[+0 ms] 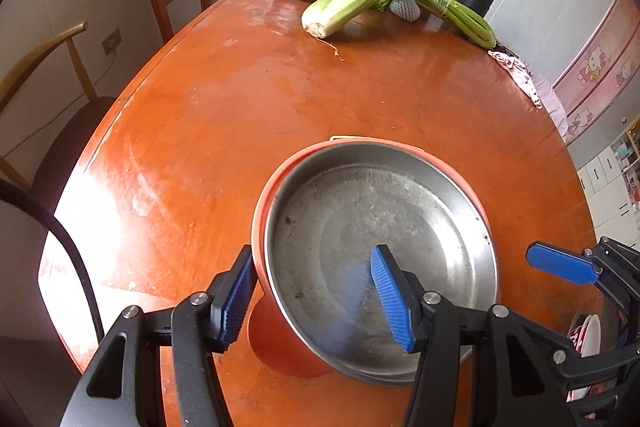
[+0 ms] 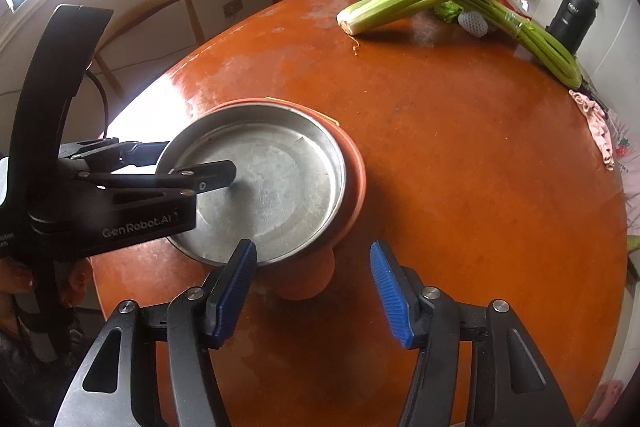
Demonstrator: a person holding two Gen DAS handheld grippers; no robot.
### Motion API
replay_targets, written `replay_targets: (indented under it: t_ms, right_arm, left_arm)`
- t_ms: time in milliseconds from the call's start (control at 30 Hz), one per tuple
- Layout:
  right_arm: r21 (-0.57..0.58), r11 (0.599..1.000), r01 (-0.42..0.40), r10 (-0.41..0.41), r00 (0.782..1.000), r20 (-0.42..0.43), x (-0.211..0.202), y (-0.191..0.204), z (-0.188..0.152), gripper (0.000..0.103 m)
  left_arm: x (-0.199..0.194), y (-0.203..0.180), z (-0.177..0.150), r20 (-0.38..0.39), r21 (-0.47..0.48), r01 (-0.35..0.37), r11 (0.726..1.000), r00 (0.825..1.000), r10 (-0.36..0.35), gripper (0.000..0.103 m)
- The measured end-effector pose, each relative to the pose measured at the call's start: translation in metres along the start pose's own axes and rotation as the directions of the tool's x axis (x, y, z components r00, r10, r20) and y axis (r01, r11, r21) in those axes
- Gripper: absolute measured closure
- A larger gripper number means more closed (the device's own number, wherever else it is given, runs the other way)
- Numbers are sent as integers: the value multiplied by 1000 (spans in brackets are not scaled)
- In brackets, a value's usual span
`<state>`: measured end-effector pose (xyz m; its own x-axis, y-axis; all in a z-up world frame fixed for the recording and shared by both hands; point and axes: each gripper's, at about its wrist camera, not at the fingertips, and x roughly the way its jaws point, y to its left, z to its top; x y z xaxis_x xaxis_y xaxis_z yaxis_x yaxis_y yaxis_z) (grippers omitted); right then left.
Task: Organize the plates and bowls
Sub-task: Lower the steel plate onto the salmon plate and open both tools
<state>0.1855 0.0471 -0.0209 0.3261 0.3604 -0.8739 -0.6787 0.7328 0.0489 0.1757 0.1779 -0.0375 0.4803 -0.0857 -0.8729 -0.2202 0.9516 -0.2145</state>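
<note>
Left gripper (image 1: 316,301) jaws straddling steel plate (image 1: 376,227) rim

My left gripper (image 1: 314,297) points steeply down. Its jaws stand apart: the left pad (image 1: 236,301) is outside the pan (image 1: 380,227) rim, the right pad inside, and I see no firm press on the rim. My right gripper (image 2: 314,297) also points steeply down, near and to the right of the left one. Its jaws are apart with nothing between them. Fingers (image 2: 74,279) of my left hand show under the left gripper's body.
</note>
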Motion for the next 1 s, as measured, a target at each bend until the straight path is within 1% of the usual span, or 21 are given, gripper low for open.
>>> replay_targets:
  t_ms: [133,433,700,800,867,1000]
  right_arm:
    - [18,1000,-2,2,1000,-9,3,-6,0,42]
    - [37,999,-2,3,999,-39,10,-14,-4,42]
    - [56,998,6,-3,999,-41,10,-23,-4,42]
    - [66,998,14,-12,1000,-28,5,-28,-6,42]
    - [80,997,16,-15,1000,-12,-2,-33,-7,42]
    - [104,994,23,-29,998,51,-27,-44,-14,42]
  left_arm:
    - [3,-8,1,-5,12,10,1000,1000,-10,45]
    - [11,-32,5,-9,46,7,999,1000,-7,45]
    - [17,-44,9,-12,65,15,998,1000,-14,45]
    - [16,-44,10,-11,58,16,998,1000,-15,45]
    - [11,-42,11,10,48,15,999,1000,-16,45]
    - [-11,-38,11,68,38,-11,999,998,9,45]
